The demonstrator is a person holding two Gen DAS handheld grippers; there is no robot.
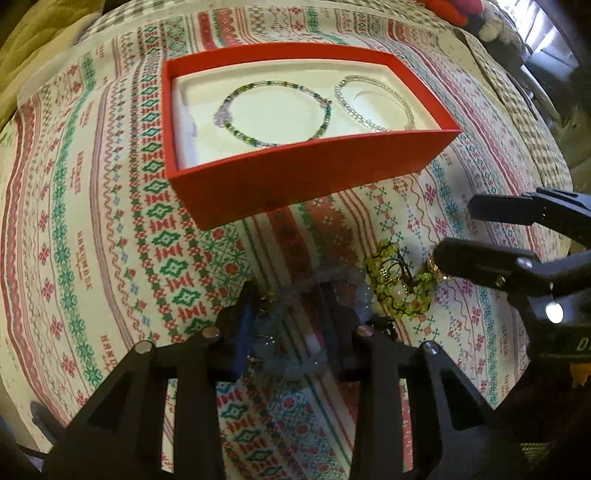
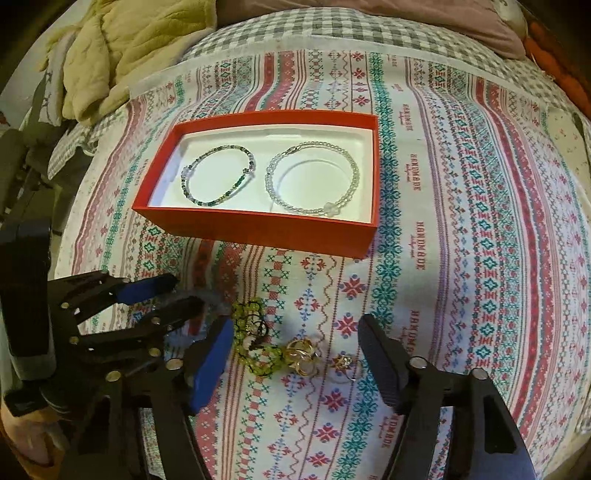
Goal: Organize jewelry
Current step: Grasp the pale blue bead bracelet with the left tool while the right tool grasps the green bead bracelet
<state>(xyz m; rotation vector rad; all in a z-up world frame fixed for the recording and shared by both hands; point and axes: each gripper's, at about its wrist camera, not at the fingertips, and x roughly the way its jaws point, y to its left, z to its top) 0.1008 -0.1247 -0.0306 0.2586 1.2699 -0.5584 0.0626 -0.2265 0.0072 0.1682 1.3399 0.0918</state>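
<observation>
- Red rectangular cardboard box (image 2: 258,229), lid off, with a white moulded insert, sits on a cross-stitch patterned cloth (image 2: 461,258) in red, teal and cream, printed "HANDMADE". The cloth seems to cover a bed; I cannot be certain.
- Inside the box, two bracelets lie flat, side by side: a green-and-lilac beaded bracelet (image 2: 218,173) in the left half, a clear pale-beaded bracelet (image 2: 312,177) in the right half. They lie just beside each other; contact cannot be told.
- Loose jewelry lies on the cloth in front of the box: a yellow-green beaded piece on dark cord (image 2: 255,343), bunched in a heap; touching it, a cluster of gold rings (image 2: 301,356); just beside that, a small gold-and-clear earring (image 2: 345,363).
- A pale blue translucent beaded bracelet (image 1: 295,332) lies left of the green heap, between the fingers of the left claw (image 1: 291,302).
- Left claw: jaws part-way apart, straddling the blue bracelet; whether they grip it cannot be told, the beads being blurred.
- Right claw (image 2: 295,339): jaws wide apart, holding nothing, low over the cloth with the green heap, rings and earring between its fingers.
- Beyond the cloth: a grey-and-white checked sheet (image 2: 295,29) and a rumpled yellowish quilted blanket (image 2: 122,48) at far left.
</observation>
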